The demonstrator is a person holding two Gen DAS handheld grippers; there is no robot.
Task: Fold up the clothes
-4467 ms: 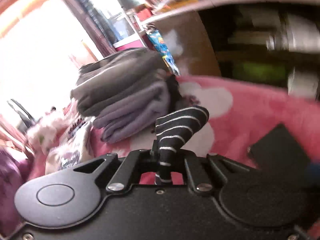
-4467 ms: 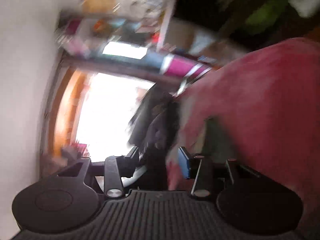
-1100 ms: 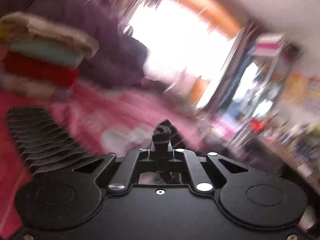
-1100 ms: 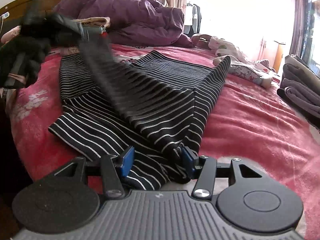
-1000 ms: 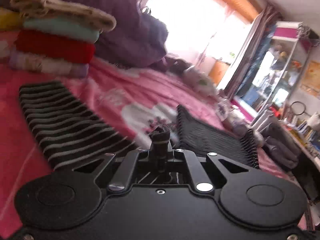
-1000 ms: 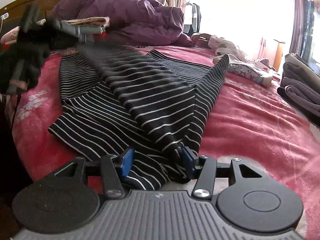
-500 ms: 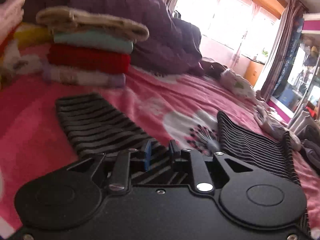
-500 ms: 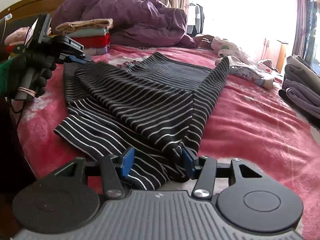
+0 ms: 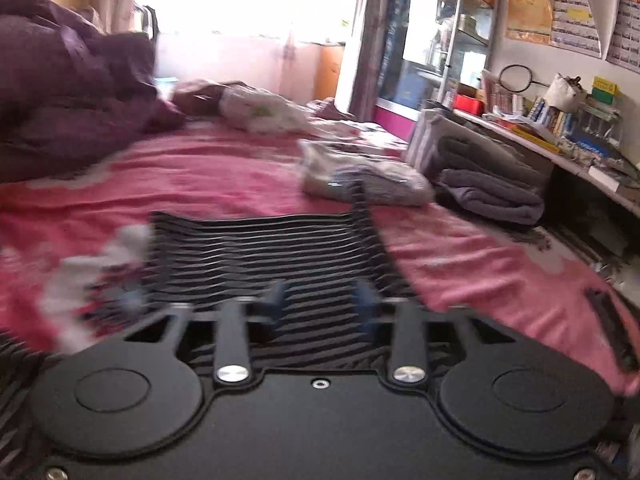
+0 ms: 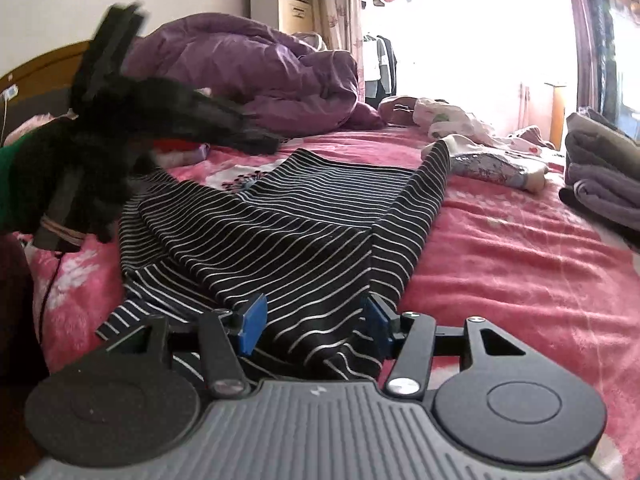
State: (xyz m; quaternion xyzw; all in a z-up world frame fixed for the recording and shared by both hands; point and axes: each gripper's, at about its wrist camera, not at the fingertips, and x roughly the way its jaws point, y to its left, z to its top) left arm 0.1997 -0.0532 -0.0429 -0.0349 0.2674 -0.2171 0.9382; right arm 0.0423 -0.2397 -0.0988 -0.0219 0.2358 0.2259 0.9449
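Pink blanket (image 10: pixel 520 264) covers the whole bed, and the striped top (image 10: pixel 288 232) lies spread across its near half, one side now folded over the middle where a second ago it was being carried through the air. That fold is laid, so the next side or the lower hem looks due for folding.

Behind it a purple duvet (image 10: pixel 248 72) is heaped against the headboard, grey folded clothes (image 9: pixel 484 184) sit stacked at the bed's far edge, and small pale garments (image 10: pixel 480 160) lie loose beyond the top. A window glares at the back; a cluttered desk (image 9: pixel 560 140) runs along the wall.

Over the top hangs the left gripper (image 9: pixel 320 300), its jaws opening with no cloth pinched between them; it has let the fabric go and pulled away. Half a second ago they were nearly closed. At the near hem the right gripper (image 10: pixel 312 324) has its jaws parting slightly, cloth lying loosely between the blue pads (image 10: pixel 252 322) without being pressed.
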